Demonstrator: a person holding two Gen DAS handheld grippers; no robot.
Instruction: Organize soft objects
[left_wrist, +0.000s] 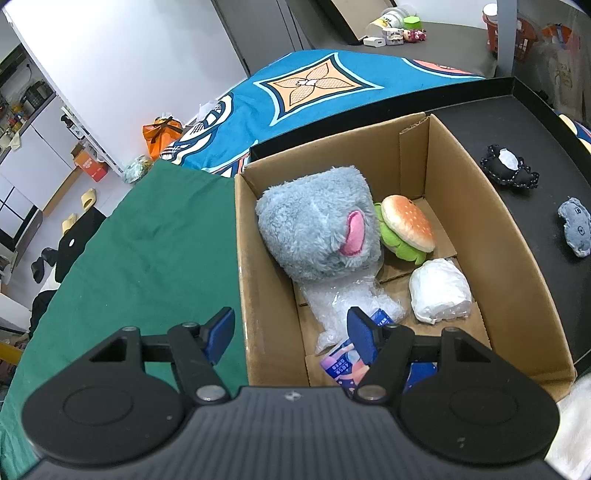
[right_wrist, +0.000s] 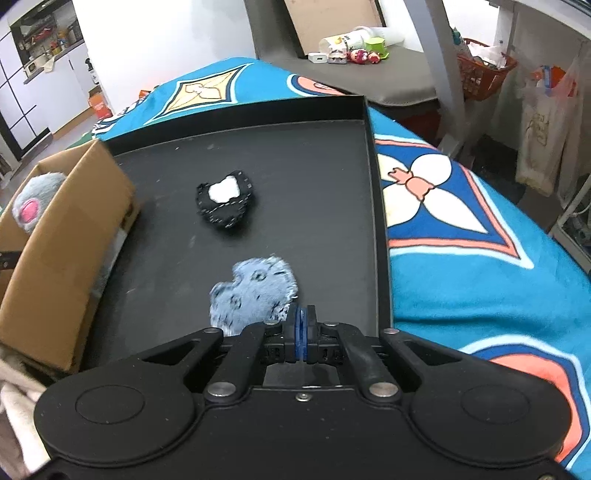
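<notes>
Right wrist view had the right gripper (right_wrist: 302, 325) pinched together on the frayed edge of the blue denim plush (right_wrist: 255, 293) over the black tray (right_wrist: 325, 229); looked light, floppy, so grab deeper; left gripper (left_wrist: 291, 332) apart, empty, over the cardboard box (left_wrist: 517, 258).

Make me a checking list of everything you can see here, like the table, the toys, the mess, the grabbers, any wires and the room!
Surface: black tray on a patterned blue blanket; green cloth beside the cardboard box.
Job's things: in the box, grey plush, burger toy, white wrapped bundle. On the tray, black pouch and blue denim pouch.
Clutter: bubble wrap and a colourful packet in the box.
Grippers: left gripper fingers apart, over the box's left wall; right gripper fingers closed at the denim pouch's edge.
Cables: nothing seen.
Surroundings: orange basket, small toys on a grey surface.
</notes>
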